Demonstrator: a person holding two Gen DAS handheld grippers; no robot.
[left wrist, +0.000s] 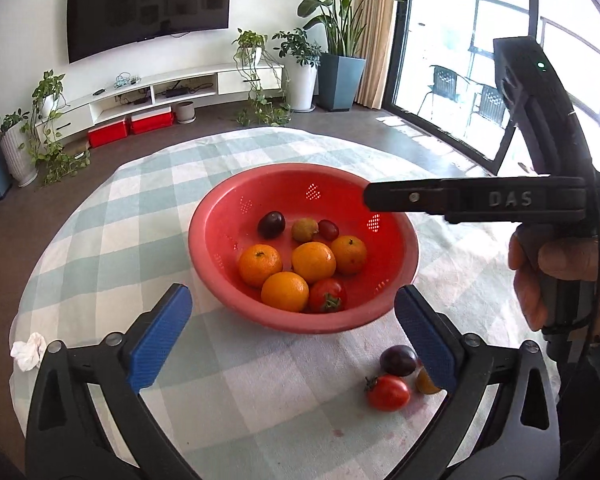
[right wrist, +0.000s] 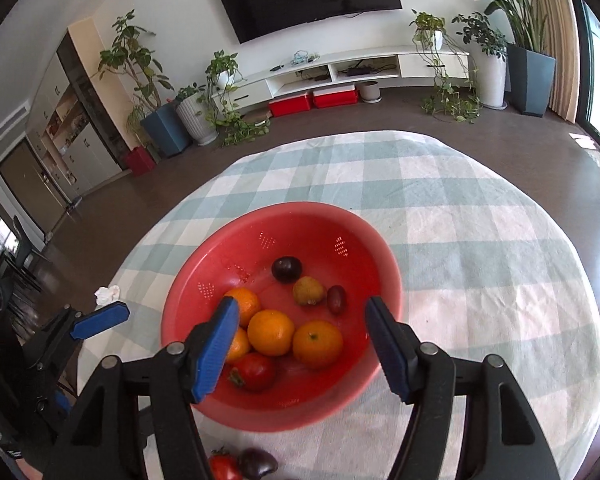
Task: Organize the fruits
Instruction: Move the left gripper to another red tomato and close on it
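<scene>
Surface (left wrist: 112, 240): round, draped in a pale green-and-white checked cloth, some faint pinkish stains near the front edge.

Red plastic colander bowl (left wrist: 220, 280), perforated sides, sits near the middle of the surface. Inside it: four oranges (left wrist: 313, 261) bunched toward the near side, a red tomato with green calyx (left wrist: 327, 295) touching them at the front, then toward the far side a dark plum (left wrist: 271, 224), a small yellow-green fruit (left wrist: 305, 229) and a small reddish grape-like fruit (left wrist: 328, 229).

Left tool (left wrist: 293, 330): blue ribbed pads spread wide, nothing between them, hanging just short of the bowl's near rim. Right tool (right wrist: 302, 342): pads apart at a middling gap, empty, poised over the near half of the bowl (a hand (left wrist: 556, 276) grips its handle at the right of the left-wrist view).

Still loose on the cloth, near the bowl on the person's side: a second red tomato (left wrist: 387, 392), a second dark plum (left wrist: 398, 360) touching it, and a small orange-yellow fruit (left wrist: 426, 382) mostly hidden behind the left tool's right pad; possibly a kumquat, can't say.

Crumpled white tissue (left wrist: 29, 350) at the left edge, not part of the job.

Judgement: sorting looks mostly done, three pieces left. Next pick probably the loose tomato or plum. To do it well: the two touch, so come in from the open side, straddle one fruit only, close gently on the soft skin and lift clear before crossing the rim. Set it into a gap, not onto the oranges, so nothing rolls.
</scene>
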